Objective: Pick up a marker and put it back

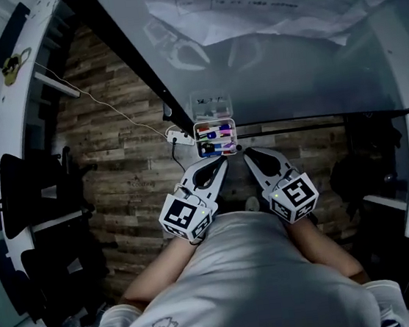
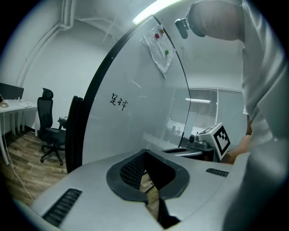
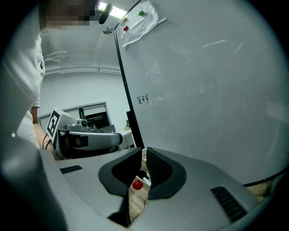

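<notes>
Markers (image 1: 214,131): several, with blue, purple and red parts showing, lying in a small clear box (image 1: 197,139) at the foot of the whiteboard (image 1: 290,74); none lifted, none touched by either claw.
Box: fixed at the whiteboard's lower edge, with its reflection in the board just above.
Left claw (image 1: 221,161): just short of the whiteboard's foot, tip aimed at the box, near it but apart; in the left gripper view (image 2: 145,152) tips closed together, nothing between them, only wooden floor (image 1: 131,168) seen through the opening behind the tips.
Right claw (image 1: 246,151): beside the left one, also aimed at the foot of the whiteboard, close to the box's right corner; in the right gripper view (image 3: 145,150) tips drawn together to a thin slit, nothing gripped; a small red round cap (image 3: 137,184) visible through the opening, below and beyond the pads.
Marker cubes: left (image 1: 187,214) and right (image 1: 295,197), both at the rear of the claws, away from the whiteboard and close to the person's chest.
Whiteboard surface: short handwriting (image 2: 118,102) near mid-height; paper sheet (image 2: 159,49) stuck higher up.
Left of the whiteboard: office chair (image 2: 48,126) on the wooden floor; white power strip (image 1: 180,135) on the floor near the board's foot.
</notes>
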Motion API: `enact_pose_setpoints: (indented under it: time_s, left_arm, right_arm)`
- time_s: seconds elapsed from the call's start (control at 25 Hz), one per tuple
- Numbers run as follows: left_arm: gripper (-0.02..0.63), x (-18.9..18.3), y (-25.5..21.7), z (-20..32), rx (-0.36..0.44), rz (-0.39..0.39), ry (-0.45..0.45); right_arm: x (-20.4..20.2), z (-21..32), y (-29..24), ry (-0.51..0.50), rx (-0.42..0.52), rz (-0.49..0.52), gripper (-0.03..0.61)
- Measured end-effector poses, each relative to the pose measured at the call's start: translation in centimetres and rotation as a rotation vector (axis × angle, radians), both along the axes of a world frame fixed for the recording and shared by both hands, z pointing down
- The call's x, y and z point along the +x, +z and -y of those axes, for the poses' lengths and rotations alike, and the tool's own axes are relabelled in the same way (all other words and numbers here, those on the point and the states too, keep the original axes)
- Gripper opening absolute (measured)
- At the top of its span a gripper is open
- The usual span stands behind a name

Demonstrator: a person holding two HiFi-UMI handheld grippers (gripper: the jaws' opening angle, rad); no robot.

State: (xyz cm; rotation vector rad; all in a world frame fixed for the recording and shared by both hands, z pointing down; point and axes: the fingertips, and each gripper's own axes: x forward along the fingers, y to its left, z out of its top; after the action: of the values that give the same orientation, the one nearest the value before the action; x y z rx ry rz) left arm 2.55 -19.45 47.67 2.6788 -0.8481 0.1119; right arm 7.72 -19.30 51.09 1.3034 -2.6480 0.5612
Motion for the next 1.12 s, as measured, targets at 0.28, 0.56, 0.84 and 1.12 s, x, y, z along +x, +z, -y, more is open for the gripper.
enact_pose_setpoints:
  time_s: [0.28, 0.56, 0.84, 1.12]
  left_arm:
    - [0.005, 0.1, 1.8, 0.8, -0.047, 0.010, 0.048]
    - [0.005, -0.8, 3.0, 1.2, -0.079, 0.027, 0.060]
    - [0.005, -1.6, 3.9, 1.6, -0.110, 0.040, 0.063]
    - [0.005, -2.2, 4.0, 1.4, -0.113, 0.040, 0.053]
  right_arm:
    - [-0.3, 0.8, 2.2, 0.040, -0.050, -0.024, 0.075]
    - [-1.0, 1.4, 4.2, 0.059, -0.088, -0.014, 0.092]
    - [-1.6, 2.0, 5.7, 0.082, -0.127, -0.023, 0.094]
    - [-1.2, 2.3, 5.6, 0.109, -0.090, -0.086, 0.081]
